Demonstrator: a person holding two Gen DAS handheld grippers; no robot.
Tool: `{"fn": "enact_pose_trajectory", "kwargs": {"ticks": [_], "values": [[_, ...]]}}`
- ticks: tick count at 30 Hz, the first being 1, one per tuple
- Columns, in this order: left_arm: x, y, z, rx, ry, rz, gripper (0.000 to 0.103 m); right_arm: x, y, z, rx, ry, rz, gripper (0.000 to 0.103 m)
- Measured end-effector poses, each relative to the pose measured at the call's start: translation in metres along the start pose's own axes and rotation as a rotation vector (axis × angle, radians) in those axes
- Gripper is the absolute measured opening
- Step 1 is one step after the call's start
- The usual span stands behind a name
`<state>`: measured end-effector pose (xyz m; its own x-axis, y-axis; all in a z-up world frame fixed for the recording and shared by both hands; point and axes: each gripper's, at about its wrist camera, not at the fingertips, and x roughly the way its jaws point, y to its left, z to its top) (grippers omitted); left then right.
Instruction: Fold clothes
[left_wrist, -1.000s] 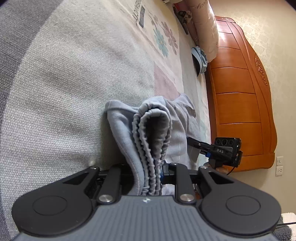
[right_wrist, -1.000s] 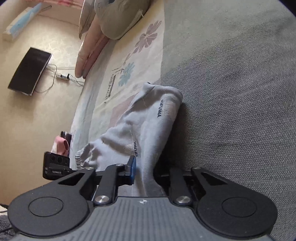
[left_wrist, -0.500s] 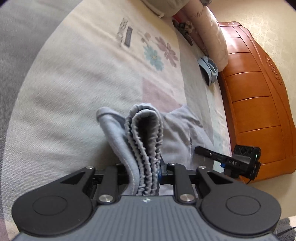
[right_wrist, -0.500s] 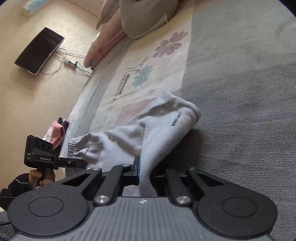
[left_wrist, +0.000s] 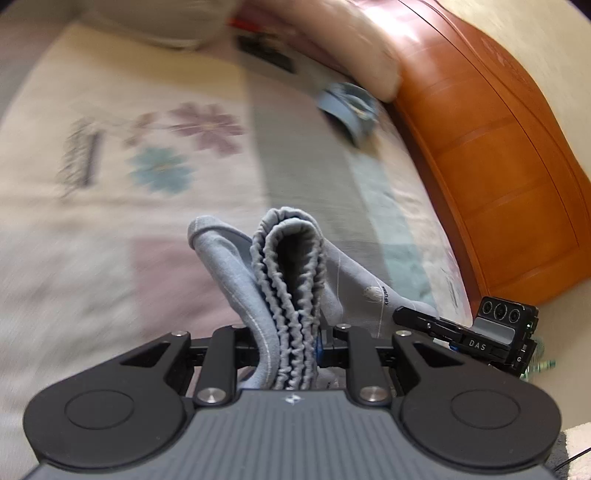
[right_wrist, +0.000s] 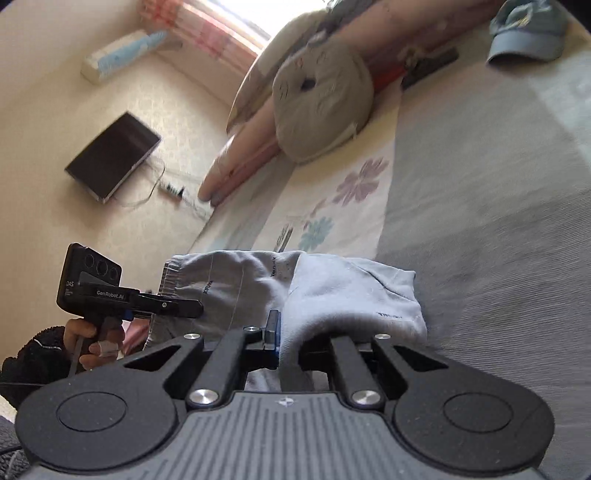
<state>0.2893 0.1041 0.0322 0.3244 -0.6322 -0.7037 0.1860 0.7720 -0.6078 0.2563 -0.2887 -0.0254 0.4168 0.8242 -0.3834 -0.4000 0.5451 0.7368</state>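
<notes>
Left wrist view, left to right: blurred floral bedspread (left_wrist: 155, 166); at centre, left gripper (left_wrist: 295, 343) clenched on the ruched elastic waistband of grey trousers (left_wrist: 291, 258), cloth bunched upright between the jaws; further right, right gripper (left_wrist: 417, 317) at the garment's far edge, then an orange wooden headboard (left_wrist: 498, 155).

Right wrist view, left to right: a sleeve and hand (right_wrist: 96, 339) on the left gripper's handle (right_wrist: 184, 306), its jaws at the waistband end; at centre, trousers (right_wrist: 332, 288) doubled over and raised off the bed; right gripper (right_wrist: 288, 343) closed on a fold of the grey cloth; grey blanket (right_wrist: 498, 221) on the right. Stuffed toy (right_wrist: 321, 96) and blue cap (right_wrist: 528, 33) towards the head of the bed.

Step in hand, by judgement: carrying a held fold across, both ends pinched, garment aloft above the bedspread. Next move likely calls for keeping both ends level and taut, laying the cloth flat with edges matched before letting go.

Against a second ago: both cameras tipped up towards the head of the bed, heavy motion blur now, trousers lifted and stretched wider between the tongs, grips unchanged.
</notes>
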Motion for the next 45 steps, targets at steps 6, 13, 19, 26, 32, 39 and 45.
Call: {"fn": "enact_pose_trajectory", "kwargs": {"ticks": [6, 13, 19, 26, 32, 39, 45], "values": [[0.068, -0.073, 0.041, 0.180, 0.103, -0.053, 0.020, -0.082, -0.014, -0.005, 0.024, -0.167, -0.122, 0.009], [0.169, -0.178, 0.077, 0.397, 0.231, -0.088, 0.019, -0.176, -0.039, -0.023, 0.081, -0.360, -0.298, 0.009], [0.249, -0.271, 0.102, 0.578, 0.293, -0.104, 0.019, -0.225, -0.063, -0.036, 0.130, -0.469, -0.424, 0.009], [0.317, -0.357, 0.125, 0.769, 0.298, -0.036, 0.019, -0.254, -0.085, -0.037, 0.142, -0.590, -0.591, 0.009], [0.368, -0.404, 0.139, 0.899, 0.308, 0.055, 0.020, -0.250, -0.100, -0.026, 0.121, -0.634, -0.692, 0.009], [0.407, -0.410, 0.140, 0.943, 0.321, 0.116, 0.020, -0.238, -0.120, -0.024, 0.140, -0.644, -0.726, 0.009], [0.438, -0.410, 0.140, 0.966, 0.334, 0.163, 0.020, -0.232, -0.127, -0.029, 0.173, -0.648, -0.711, 0.009]]}}
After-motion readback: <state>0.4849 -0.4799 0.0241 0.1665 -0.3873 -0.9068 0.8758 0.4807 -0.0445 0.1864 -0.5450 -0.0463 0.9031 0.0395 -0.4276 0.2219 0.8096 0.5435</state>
